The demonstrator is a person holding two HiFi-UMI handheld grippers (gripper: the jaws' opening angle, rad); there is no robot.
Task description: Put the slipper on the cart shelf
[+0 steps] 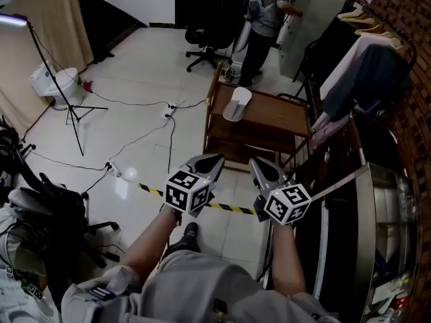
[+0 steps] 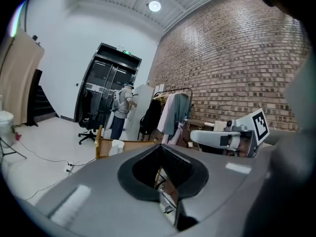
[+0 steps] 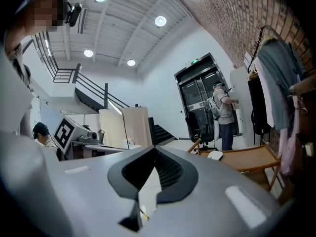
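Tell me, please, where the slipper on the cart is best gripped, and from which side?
Probably across its narrow middle, one jaw on each long edge, coming down from above: the slipper lies flat on the top shelf of the cart, long and slim, with nothing over it.

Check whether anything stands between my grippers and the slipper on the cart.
Nothing visible does. The slipper lies on top of the wooden cart, ahead of the left gripper and the right gripper, both shut and empty. Only open floor with a flat striped tape line lies between.
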